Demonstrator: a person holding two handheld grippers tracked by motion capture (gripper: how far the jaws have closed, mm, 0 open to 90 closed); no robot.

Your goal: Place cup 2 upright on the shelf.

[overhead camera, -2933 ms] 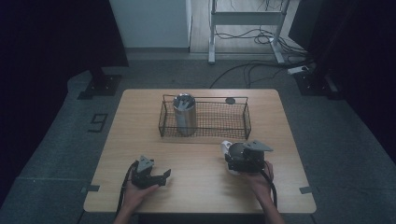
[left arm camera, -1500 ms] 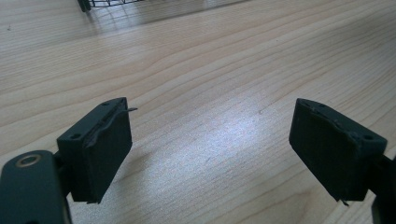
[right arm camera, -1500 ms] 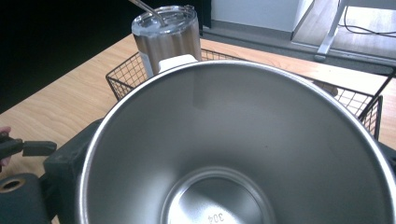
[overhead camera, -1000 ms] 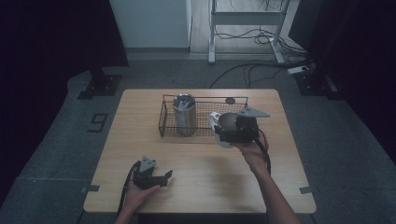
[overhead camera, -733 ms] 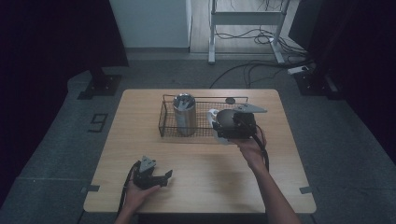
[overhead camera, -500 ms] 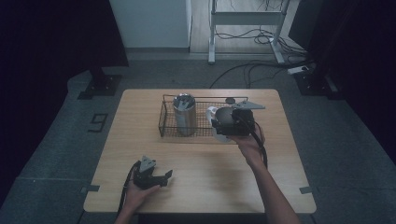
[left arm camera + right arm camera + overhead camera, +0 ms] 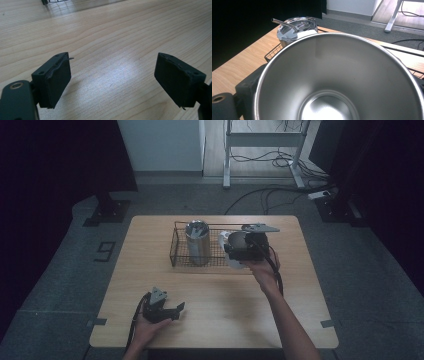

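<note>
Steel, shiny and open-mouthed, the empty metal cup [image 7: 337, 80] sits clamped in the right hand-held gripper [image 7: 240, 251] over the black wire basket [image 7: 181, 259], whose nine-o'clock end holds a lidded steel tumbler [image 7: 197, 242]. Left hand-held gripper [image 7: 172, 310] rests empty, jaws parted, on the wooden tabletop [image 7: 225, 300].

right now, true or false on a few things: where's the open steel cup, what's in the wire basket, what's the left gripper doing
1. The right gripper holds an open steel cup. True.
2. The wire basket holds a lidded tumbler with a straw. True.
3. The left gripper grips a spoon. False: its jaws stand apart over bare table, nothing between them.
4. The steel cup is full of water. False: its inside is empty.
5. The lidded tumbler lies on its side. False: it stands upright in the basket's left end.
</note>
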